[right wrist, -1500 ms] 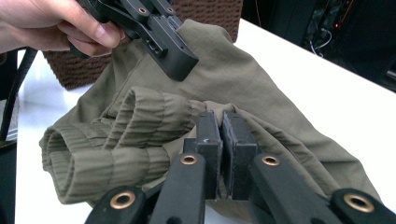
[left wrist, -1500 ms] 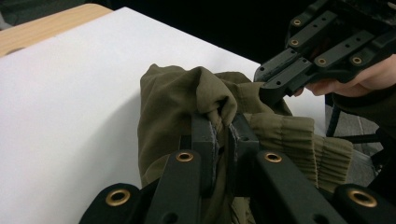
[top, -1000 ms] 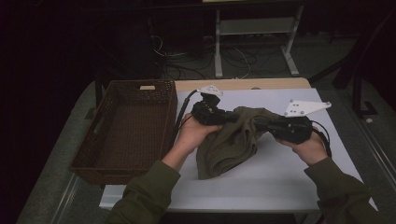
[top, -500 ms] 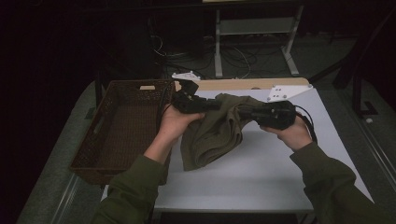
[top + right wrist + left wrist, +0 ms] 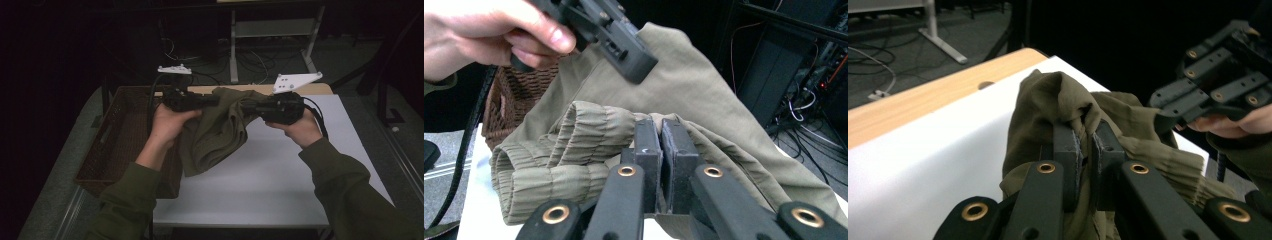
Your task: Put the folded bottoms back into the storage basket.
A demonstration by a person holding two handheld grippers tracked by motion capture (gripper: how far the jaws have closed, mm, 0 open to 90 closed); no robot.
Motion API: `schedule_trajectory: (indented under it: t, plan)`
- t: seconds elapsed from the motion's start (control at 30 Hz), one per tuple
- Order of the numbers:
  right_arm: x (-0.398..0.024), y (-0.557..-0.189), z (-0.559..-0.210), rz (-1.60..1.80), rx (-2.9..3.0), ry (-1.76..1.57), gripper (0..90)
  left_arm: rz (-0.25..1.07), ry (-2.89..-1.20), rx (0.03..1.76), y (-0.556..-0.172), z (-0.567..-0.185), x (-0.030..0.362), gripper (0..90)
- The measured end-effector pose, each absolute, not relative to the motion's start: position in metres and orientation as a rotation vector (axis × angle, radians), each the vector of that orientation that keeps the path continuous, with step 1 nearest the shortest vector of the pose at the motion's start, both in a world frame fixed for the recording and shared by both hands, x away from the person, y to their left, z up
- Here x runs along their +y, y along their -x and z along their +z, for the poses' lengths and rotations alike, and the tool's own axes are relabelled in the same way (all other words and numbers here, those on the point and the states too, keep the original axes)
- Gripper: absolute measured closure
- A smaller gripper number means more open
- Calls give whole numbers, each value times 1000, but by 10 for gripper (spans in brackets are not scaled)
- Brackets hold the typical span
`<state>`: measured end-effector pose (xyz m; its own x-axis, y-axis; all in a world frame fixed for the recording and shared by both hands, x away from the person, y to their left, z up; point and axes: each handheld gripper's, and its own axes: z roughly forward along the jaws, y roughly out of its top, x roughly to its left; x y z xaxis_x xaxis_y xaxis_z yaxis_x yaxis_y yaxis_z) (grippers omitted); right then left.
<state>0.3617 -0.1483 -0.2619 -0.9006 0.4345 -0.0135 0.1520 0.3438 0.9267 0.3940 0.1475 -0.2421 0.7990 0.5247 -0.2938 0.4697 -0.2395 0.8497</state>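
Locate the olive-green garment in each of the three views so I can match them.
High view: olive-green garment hangs centre, between both hand-held grippers, right of the wicker basket.
Left gripper view: centre to lower right, pinched in the jaws.
Right gripper view: centre and left, ribbed hem lower left.
Shared landmark: white tabletop.

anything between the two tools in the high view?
Only the olive garment. It spans from the left tool to the right tool, both shut on it, and hangs down over the table. High view shows it.
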Motion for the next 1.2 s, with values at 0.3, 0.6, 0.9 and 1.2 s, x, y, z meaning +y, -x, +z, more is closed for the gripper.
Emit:
schedule_trajectory:
  t: [0.3, 0.6, 0.9, 1.2]
  plan:
    - [-112, -375, -244, 1594, 2371, -467, 861, 141, -1838, 829, -407, -219, 199, 836]
    - [-68, -387, -233, 1612, 2404, -401, 860, 224, -1806, 911, -415, -204, 254, 836]
    - [-26, -396, -236, 1612, 2452, -371, 861, 278, -1782, 1001, -415, -207, 302, 836]
    - [7, -401, -253, 1609, 2511, -365, 860, 343, -1778, 1096, -415, -223, 341, 836]
